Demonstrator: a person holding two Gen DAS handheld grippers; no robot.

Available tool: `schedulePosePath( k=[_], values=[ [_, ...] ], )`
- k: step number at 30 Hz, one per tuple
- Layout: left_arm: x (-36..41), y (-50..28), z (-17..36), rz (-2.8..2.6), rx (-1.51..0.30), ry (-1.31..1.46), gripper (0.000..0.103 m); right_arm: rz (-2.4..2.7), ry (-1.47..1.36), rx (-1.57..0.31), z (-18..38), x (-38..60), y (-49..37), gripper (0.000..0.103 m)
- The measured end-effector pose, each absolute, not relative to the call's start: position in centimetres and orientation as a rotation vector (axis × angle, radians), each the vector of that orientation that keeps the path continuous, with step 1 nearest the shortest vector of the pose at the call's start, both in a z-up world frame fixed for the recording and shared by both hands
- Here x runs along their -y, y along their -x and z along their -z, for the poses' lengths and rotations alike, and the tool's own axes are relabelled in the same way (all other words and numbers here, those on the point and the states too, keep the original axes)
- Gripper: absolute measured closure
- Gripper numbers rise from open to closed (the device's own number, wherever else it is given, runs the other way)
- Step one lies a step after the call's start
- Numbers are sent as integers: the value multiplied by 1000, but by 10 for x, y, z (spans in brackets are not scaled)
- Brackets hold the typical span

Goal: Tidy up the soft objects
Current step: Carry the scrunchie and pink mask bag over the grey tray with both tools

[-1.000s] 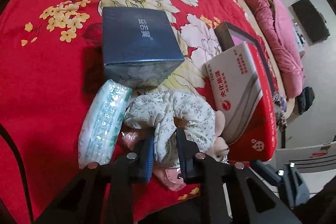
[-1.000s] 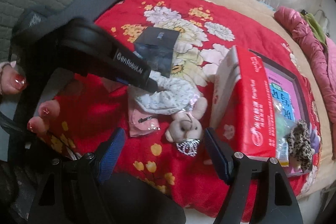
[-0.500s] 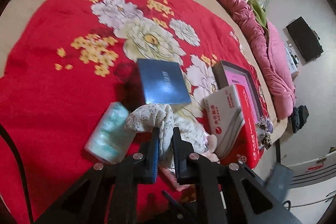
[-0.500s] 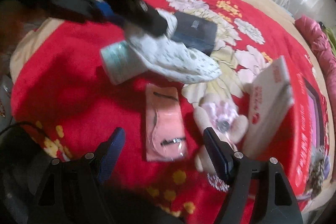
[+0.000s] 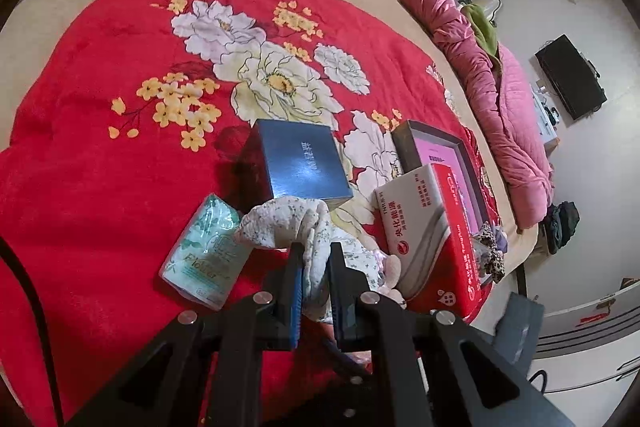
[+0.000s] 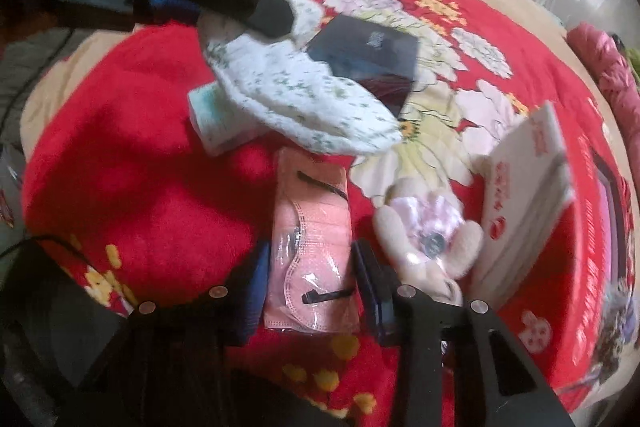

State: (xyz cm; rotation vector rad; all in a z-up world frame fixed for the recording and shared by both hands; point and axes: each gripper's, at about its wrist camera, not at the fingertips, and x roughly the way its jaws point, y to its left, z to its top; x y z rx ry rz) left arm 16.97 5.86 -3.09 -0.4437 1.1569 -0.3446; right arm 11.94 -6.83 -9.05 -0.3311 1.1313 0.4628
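My left gripper [image 5: 314, 267] pinches the floral cloth [image 5: 288, 223] at frame centre, lifted off the red blanket [image 5: 80, 147]. My right gripper [image 6: 308, 291], jaws just closing, straddles the pink mask pack [image 6: 310, 239]; contact unclear. Plush toy [image 6: 432, 243], tissue pack [image 5: 204, 251] unsorted. Early stage, I judge.
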Motion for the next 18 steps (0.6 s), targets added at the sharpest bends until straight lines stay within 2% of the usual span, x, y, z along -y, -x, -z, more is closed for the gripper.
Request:
schedulePosePath(
  k=[18],
  values=[
    [-22,-128,-49,387,-1008,334,91,-395,140,-958,5,122,-100,61]
  ],
)
